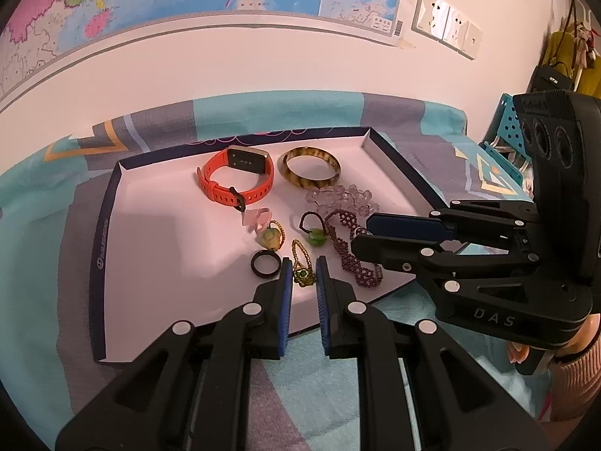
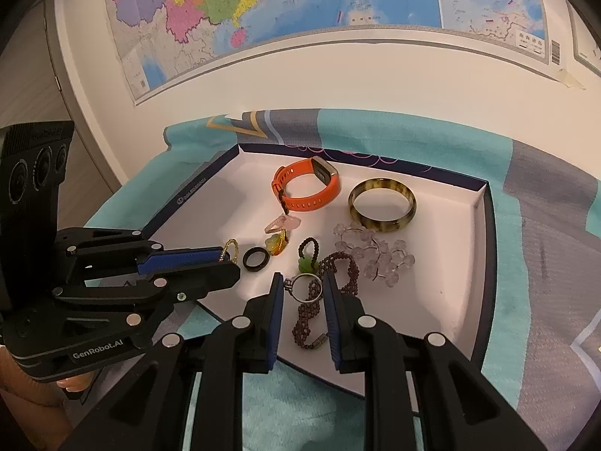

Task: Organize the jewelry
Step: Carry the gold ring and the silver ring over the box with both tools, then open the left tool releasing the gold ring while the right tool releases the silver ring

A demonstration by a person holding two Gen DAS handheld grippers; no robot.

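Your left gripper stands open, its blue pads on either side of the small gold beaded ring with the green stone near the front edge of the white shallow box lid; you look to be at the pick-up step. Your right gripper is likewise open, straddling the silver ring on the dark purple beaded bracelet. Next, close gently on the gold ring, clear of the black band ring beside it.

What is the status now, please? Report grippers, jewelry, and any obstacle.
Left gripper open around gold beaded ring. Right gripper open around purple beaded bracelet. Black ring beside left finger; all inside tray.
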